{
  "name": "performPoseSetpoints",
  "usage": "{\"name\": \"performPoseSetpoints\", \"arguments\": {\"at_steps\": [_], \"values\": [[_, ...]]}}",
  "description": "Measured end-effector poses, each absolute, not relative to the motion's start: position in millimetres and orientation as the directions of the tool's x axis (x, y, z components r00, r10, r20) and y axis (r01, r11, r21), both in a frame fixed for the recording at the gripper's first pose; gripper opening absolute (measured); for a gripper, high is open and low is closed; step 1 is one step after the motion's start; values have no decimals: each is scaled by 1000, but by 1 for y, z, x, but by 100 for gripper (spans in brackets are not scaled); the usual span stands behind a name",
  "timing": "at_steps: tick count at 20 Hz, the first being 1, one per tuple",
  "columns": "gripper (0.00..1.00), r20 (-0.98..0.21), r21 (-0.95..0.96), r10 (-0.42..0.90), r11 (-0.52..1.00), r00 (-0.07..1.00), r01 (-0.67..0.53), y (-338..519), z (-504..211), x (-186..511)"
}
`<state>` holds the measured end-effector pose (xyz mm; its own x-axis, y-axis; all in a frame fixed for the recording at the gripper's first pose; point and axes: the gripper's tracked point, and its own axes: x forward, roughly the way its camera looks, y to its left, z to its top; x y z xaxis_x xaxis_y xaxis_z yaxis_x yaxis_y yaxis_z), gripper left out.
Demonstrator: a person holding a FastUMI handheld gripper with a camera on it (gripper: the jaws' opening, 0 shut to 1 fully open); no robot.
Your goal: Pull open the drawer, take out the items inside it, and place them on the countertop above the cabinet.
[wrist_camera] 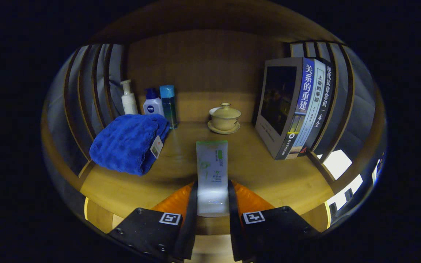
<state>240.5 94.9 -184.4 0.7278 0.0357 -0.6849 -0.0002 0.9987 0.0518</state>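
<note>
A white and green tube sits between my two fingers, pointing forward over the wooden countertop. My gripper is shut on the tube, with both black pads pressing its lower end. The tube's far end reaches out above the middle of the counter, short of the lidded cup. I cannot tell whether the tube touches the wood.
A folded blue towel lies to the left. Behind it stand a white pump bottle, a white and blue bottle and a teal bottle. A lidded cup on a saucer sits ahead. Upright books stand to the right.
</note>
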Motion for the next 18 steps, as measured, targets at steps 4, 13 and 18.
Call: {"name": "performPoseSetpoints", "arguments": {"at_steps": [4, 13, 18], "values": [[49, -700, 40, 43, 999, 713, -20, 100, -194, 236], [73, -669, 72, 39, 997, 743, 12, 100, -196, 238], [100, -631, 77, 49, 997, 774, 0, 103, -186, 239]]}}
